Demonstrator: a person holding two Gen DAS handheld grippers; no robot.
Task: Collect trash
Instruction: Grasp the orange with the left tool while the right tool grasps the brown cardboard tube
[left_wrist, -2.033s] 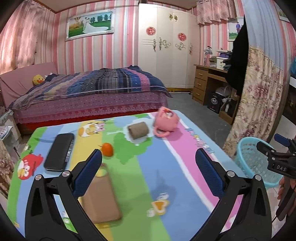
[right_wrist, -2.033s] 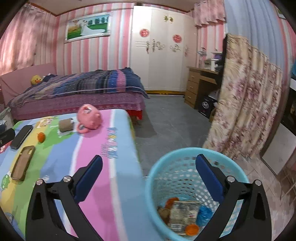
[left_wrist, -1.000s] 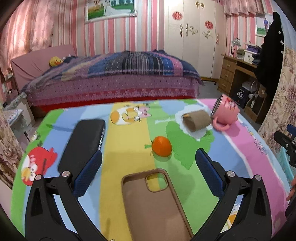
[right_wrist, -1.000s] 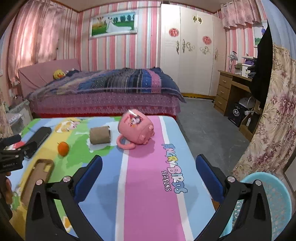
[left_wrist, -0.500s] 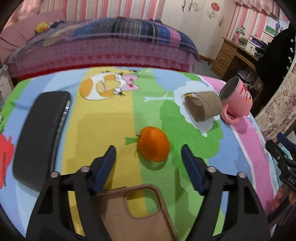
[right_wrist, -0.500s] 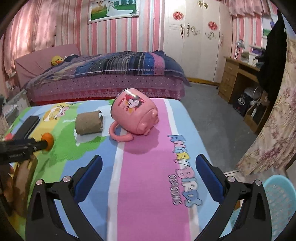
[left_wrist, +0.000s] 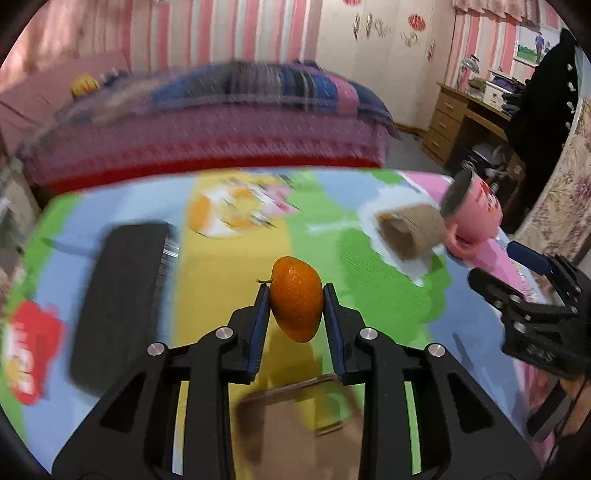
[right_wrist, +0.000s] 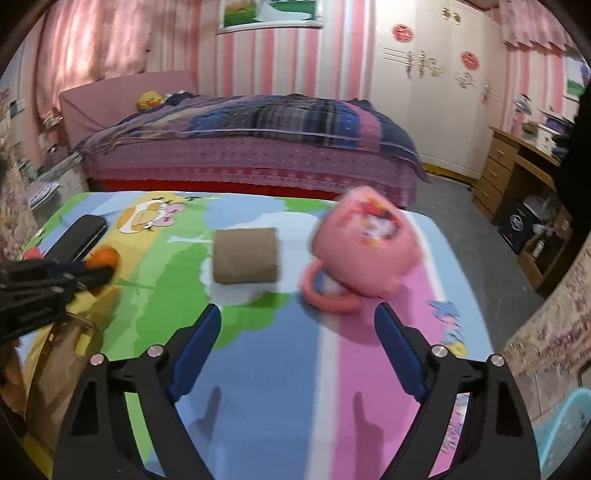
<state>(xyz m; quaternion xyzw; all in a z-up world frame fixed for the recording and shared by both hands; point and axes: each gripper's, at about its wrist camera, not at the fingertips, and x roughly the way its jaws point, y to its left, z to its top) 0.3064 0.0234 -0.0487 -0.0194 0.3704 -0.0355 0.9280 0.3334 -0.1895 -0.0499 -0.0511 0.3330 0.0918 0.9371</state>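
A small orange (left_wrist: 296, 314) sits between the blue pads of my left gripper (left_wrist: 296, 291); both pads press on its sides while the jaws are still closing. It is held just over the colourful tablecloth (left_wrist: 229, 280). My right gripper (right_wrist: 297, 314) is open, its jaws closing slightly, with nothing between them. Just ahead of it lie a brown cardboard roll (right_wrist: 245, 254) on white paper and a tipped pink mug (right_wrist: 364, 243). The right wrist view shows the orange (right_wrist: 105, 258) in the left gripper (right_wrist: 88, 275) at the far left.
A brown phone case (left_wrist: 306, 417) lies below the left gripper, a black oblong case (left_wrist: 118, 302) to its left. A light blue basket (right_wrist: 569, 432) stands on the floor off the table's right edge. A bed stands beyond the table.
My left gripper moved forward around the orange and its jaws closed onto it. My right gripper came closer to the roll and mug, and its jaws narrowed a little.
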